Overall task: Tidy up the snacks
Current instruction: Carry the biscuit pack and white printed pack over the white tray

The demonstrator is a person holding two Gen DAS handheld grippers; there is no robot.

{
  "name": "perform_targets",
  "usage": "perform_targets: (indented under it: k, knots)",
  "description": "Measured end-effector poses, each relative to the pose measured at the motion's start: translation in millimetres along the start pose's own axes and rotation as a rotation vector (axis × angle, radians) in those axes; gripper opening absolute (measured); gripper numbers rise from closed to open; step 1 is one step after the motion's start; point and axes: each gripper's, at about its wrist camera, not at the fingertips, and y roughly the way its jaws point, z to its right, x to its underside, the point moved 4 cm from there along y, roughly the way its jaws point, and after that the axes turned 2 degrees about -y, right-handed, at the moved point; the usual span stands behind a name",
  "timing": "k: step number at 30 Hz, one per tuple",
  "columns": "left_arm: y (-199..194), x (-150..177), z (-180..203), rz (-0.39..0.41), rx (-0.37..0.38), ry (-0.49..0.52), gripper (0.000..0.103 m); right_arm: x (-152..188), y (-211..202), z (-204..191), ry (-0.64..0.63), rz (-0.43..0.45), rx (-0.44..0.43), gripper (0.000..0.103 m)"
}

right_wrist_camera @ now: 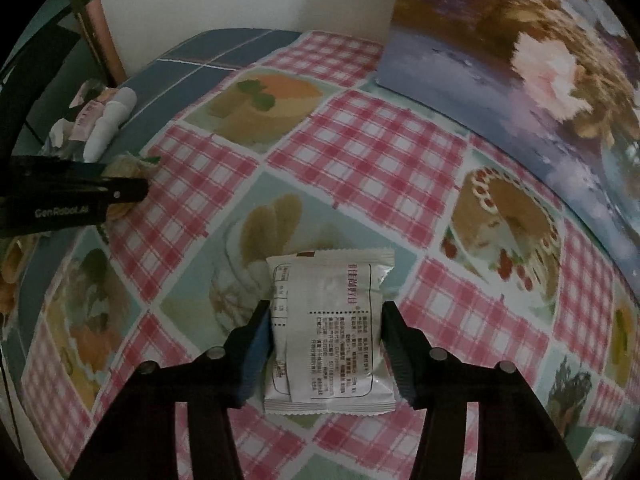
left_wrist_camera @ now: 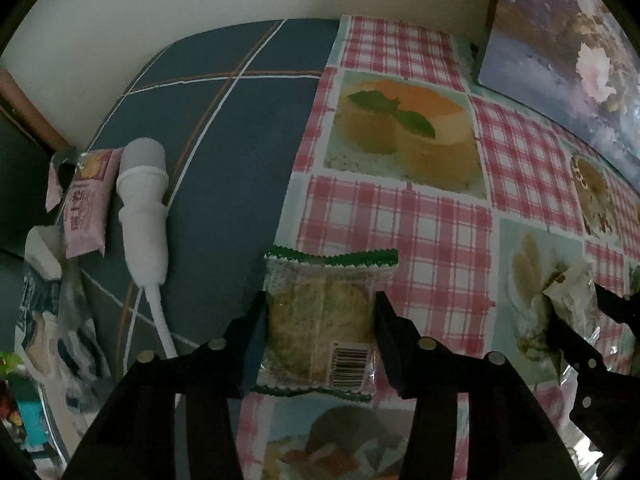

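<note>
Two packets, two grippers, each lined up the same way. Between the fingers of the left gripper (left_wrist_camera: 320,316) lies a clear green-edged snack packet (left_wrist_camera: 322,320), its long axis running straight ahead along the fingers, sealed ends fore and aft; both pads sit against its side edges, so I judge it clenched on the packet. The right gripper (right_wrist_camera: 326,328) straddles a white printed snack packet (right_wrist_camera: 328,328) in the same fashion, lengthwise between the fingers, the pads right at its sides and seemingly pinching it. Both packets rest on the checked tablecloth (right_wrist_camera: 360,148), or only just off it; I cannot say which. Well off to the left gripper's far left, a pink snack packet (left_wrist_camera: 86,204) lies beside a white handle-shaped object (left_wrist_camera: 142,208), so the left hand is plainly the nearer one to that corner, should the snacks be gathered there.
</note>
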Motion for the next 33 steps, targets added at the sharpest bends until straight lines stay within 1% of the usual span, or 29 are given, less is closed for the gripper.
perform_targets:
  k: [3,5,8,11,15,18,22,26,33]
  knots:
    - [-7,9,9,0.008,-0.01,-0.02,0.051,12,-3,5,0.032,-0.001,0.003,0.056]
    - [-15,14,10,0.014,-0.013,-0.048,0.051,19,-6,8,0.052,-0.004,0.007,0.055]
    - [-26,32,17,0.019,-0.025,-0.105,0.052,35,-13,11,0.084,-0.002,0.013,0.055]
    - [-36,56,31,0.027,0.014,-0.158,0.052,52,-19,14,0.111,0.003,0.023,0.055]
    - [-50,84,53,0.043,0.051,-0.202,0.052,77,-31,18,0.157,0.002,0.037,0.055]
    - [-61,102,72,0.054,0.066,-0.223,0.052,97,-42,25,0.213,0.002,0.014,0.055]
    - [-79,116,94,0.077,0.085,-0.219,0.052,116,-61,39,0.278,0.006,0.0,0.055]
    - [-102,123,122,0.109,0.1,-0.208,0.052,130,-96,60,0.362,0.061,-0.025,0.055]
    - [-151,136,175,0.175,0.127,-0.153,0.052,149,-146,94,0.46,0.142,0.014,0.055]
